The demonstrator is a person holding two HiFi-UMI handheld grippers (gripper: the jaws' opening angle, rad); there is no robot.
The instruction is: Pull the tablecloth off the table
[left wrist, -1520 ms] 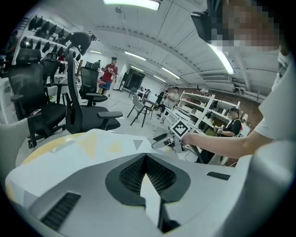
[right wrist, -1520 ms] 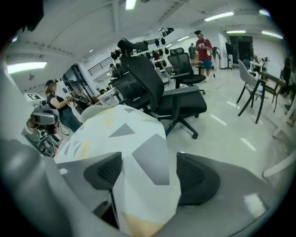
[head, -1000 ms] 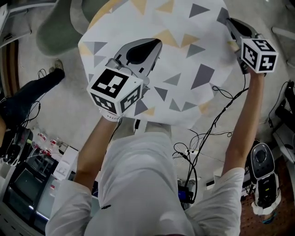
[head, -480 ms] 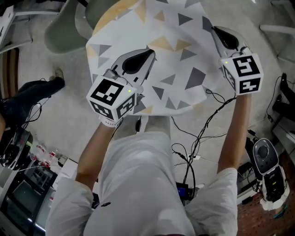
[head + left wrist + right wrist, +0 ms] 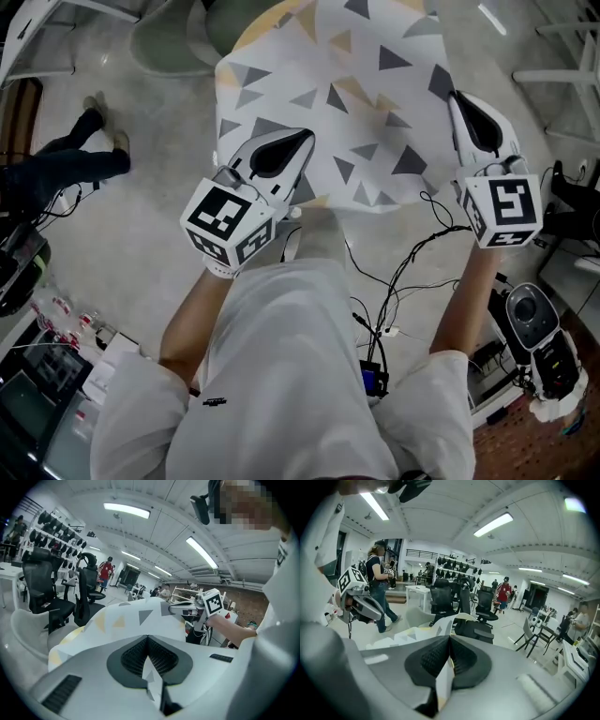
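The tablecloth [image 5: 347, 103], white with grey and yellow triangles, lies over a round table whose yellowish rim [image 5: 255, 30] shows at the far left. My left gripper [image 5: 302, 142] is shut on the cloth's near left edge, and a fold of cloth [image 5: 152, 679] sits between its pads. At the cloth's right edge my right gripper [image 5: 456, 101] is shut too, with a strip of cloth [image 5: 443, 681] pinched in its jaws. In the left gripper view the cloth [image 5: 136, 618] rises ahead, with the right gripper [image 5: 185, 609] beyond it. The right gripper view shows the left gripper [image 5: 363, 605] across the bunched cloth [image 5: 405, 637].
A green chair [image 5: 173, 42] stands at the table's far left. Cables [image 5: 403, 277] trail over the floor near my feet, and a device [image 5: 536, 342] sits at the lower right. A person's legs [image 5: 70, 164] are at the left. Black office chairs [image 5: 44, 590] stand beyond the table.
Both grippers have come back toward my body, still shut on the cloth. The cloth has slid with them and its near edge now hangs closer to me.
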